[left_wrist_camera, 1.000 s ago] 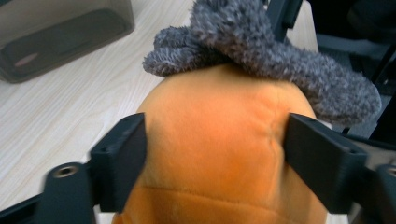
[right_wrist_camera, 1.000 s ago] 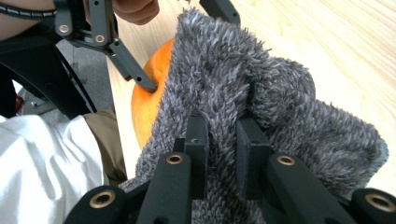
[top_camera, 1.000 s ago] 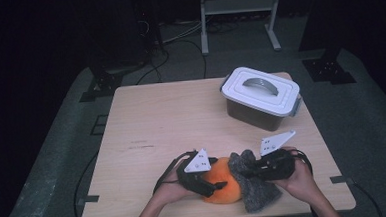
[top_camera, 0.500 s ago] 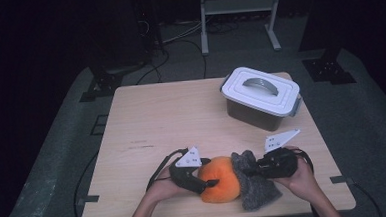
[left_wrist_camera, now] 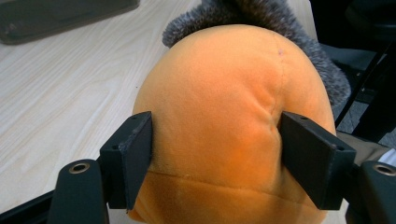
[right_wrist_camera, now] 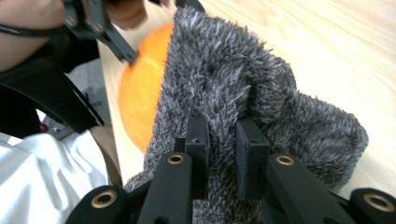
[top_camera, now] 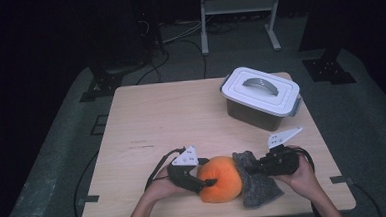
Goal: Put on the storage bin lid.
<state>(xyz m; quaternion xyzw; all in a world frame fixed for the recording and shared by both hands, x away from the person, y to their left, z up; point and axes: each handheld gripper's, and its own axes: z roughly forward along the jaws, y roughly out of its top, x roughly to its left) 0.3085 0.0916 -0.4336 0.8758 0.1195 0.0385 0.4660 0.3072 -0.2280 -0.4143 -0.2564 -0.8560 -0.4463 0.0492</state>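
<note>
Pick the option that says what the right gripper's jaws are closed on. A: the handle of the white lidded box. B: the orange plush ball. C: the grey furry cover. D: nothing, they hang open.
C: in the right gripper view the right gripper has its jaws pinched on a fold of the grey furry cover, while the orange plush ball sits between the left gripper's jaws.

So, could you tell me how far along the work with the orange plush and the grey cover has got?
Done: both grips are set. The left gripper squeezes the orange plush ball, and the right gripper pinches a fold of the grey fuzzy cover. In hand: the cover sits against one end of the ball, near the table edge. Left: which way the cover goes is unclear; the lidded bin stands shut.
</note>
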